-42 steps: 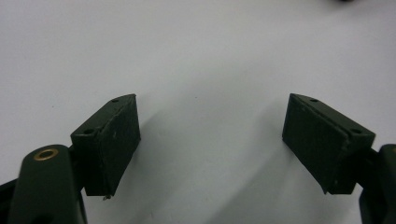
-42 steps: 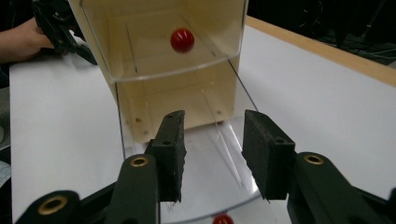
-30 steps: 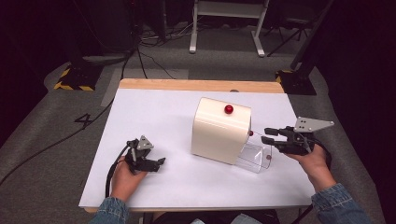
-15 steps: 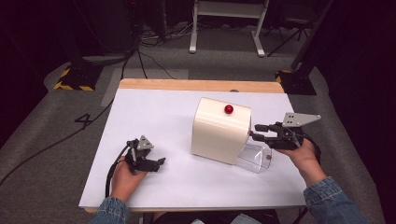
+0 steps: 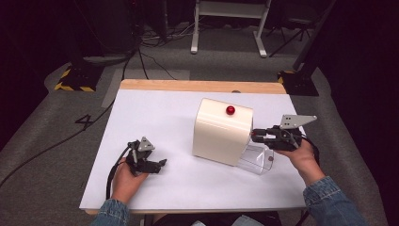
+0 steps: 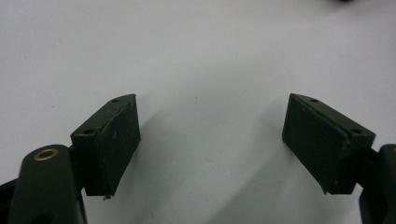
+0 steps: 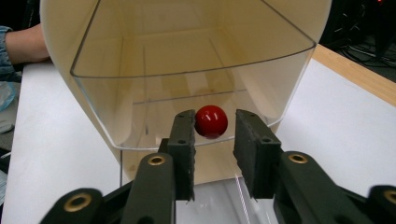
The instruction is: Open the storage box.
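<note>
Gripping a small red knob [image 7: 211, 121] on the clear drawer [image 5: 256, 157] at the foot of the cream box [image 5: 221, 132], the right gripper [image 5: 254, 136] has its jaws closed on either side of it; the right gripper view shows the pads tight against the ball, a hold that appears meant for pulling the drawer in or out. The box stands right of centre on the white table [image 5: 164, 117], with a second red knob [image 5: 230, 110] on its top face. The left gripper [image 5: 160, 164] rests low on the table near the front left edge, jaws wide apart over bare surface, evidently parked out of the way while the right does the work. Against the earlier frames, the right gripper has moved in toward the box from the right, and its jaws have just been closing, the knob now between them. The left hand [image 5: 124, 176] has kept its place.
</note>
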Motion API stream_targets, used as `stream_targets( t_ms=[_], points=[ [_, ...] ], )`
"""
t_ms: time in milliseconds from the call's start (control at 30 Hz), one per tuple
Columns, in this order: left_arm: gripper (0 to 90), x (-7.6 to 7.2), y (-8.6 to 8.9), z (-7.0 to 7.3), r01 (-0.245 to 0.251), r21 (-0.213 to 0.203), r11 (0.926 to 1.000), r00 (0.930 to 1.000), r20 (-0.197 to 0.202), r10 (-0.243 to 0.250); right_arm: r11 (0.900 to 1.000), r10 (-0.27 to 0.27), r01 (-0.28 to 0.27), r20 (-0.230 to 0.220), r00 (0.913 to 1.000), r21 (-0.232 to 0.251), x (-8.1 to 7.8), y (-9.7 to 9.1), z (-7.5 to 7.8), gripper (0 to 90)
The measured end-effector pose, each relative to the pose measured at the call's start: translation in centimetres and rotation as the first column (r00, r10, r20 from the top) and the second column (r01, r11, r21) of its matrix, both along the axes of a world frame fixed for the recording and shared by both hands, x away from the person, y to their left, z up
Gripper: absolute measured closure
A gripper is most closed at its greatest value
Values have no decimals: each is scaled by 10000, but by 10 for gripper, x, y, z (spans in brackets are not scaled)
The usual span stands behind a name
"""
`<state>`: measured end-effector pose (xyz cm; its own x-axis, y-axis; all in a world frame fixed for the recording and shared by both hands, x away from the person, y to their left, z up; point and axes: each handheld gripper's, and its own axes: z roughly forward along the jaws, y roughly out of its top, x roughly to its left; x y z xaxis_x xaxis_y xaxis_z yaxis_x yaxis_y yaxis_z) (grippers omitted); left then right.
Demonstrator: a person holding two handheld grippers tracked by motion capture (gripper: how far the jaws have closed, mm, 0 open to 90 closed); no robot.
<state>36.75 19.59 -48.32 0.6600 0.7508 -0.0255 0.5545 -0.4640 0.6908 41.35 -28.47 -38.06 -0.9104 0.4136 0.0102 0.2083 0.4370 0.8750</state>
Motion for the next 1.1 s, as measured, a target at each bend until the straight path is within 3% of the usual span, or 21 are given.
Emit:
stream_targets(
  t_ms=[133,333,1100],
  points=[
    [193,0,0,0,-1,-1,10000,10000,0,1,9998,147,-144,278,9995,-120,-2,1,1,736],
    [193,0,0,0,0,-3,10000,10000,5,0,9999,139,-138,181,9997,-65,-3,-3,2,738],
    [193,0,0,0,-4,-4,10000,10000,13,4,9989,-456,454,264,9986,111,-28,-54,6,738]
  ],
)
